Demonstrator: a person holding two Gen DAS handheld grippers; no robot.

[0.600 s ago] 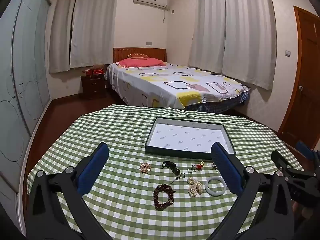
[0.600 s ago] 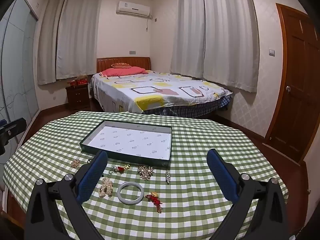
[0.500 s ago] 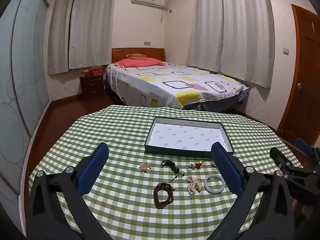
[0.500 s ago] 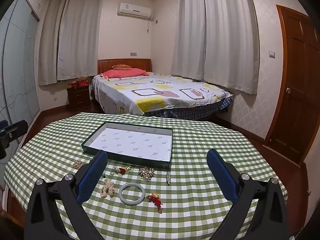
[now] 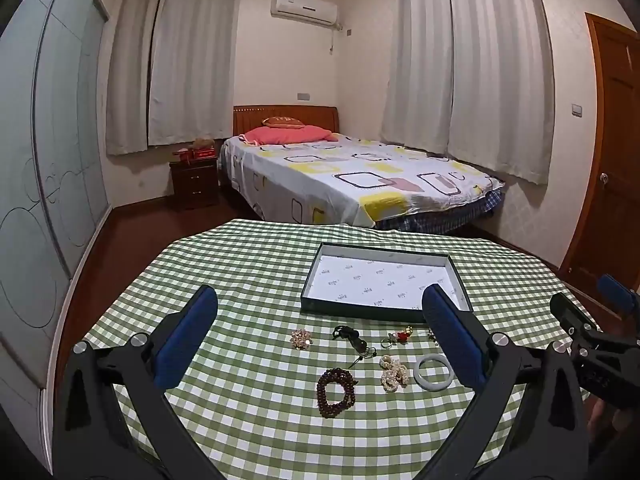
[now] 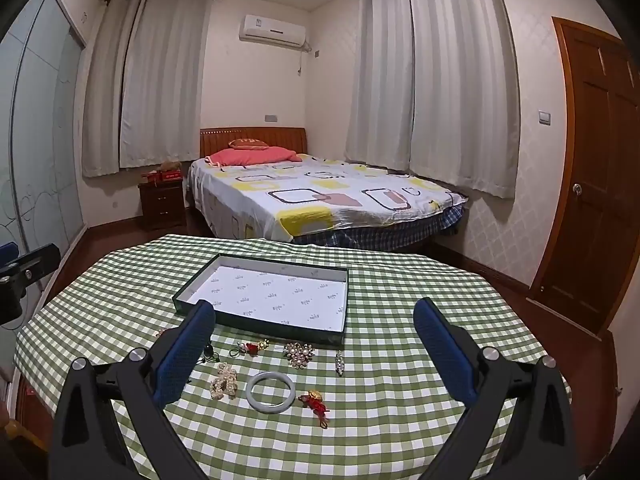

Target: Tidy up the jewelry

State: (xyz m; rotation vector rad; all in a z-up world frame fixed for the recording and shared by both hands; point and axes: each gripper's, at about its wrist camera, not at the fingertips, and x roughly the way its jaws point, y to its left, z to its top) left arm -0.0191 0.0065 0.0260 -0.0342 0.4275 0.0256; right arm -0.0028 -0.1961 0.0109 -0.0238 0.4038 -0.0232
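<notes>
A shallow dark tray [image 5: 362, 310] with a white lining sits on the green checked table [image 5: 248, 264]; it also shows in the right wrist view [image 6: 256, 326]. In front of it lie a brown bead bracelet [image 5: 336, 392], a pearl piece [image 5: 394, 372], a pale bangle [image 5: 434, 372], a gold brooch [image 5: 301, 338] and a black cord pendant [image 5: 352, 338]. The right wrist view shows the bangle [image 6: 271, 392], pearl piece [image 6: 224, 381], a brooch [image 6: 299, 354] and a red charm [image 6: 314, 400]. My left gripper [image 5: 318, 334] and right gripper [image 6: 314, 350] are open and empty above the table's near side.
A bed [image 5: 352, 176] stands beyond the table, with a nightstand [image 5: 195, 184] at its left. A wooden door [image 6: 592, 184] is at the right. The right gripper's body [image 5: 592, 344] shows at the right edge of the left wrist view.
Both grippers have pulled back and tilted up a little, so the table and jewelry sit lower and slightly smaller in view. Both stay open. No jewelry has moved.
</notes>
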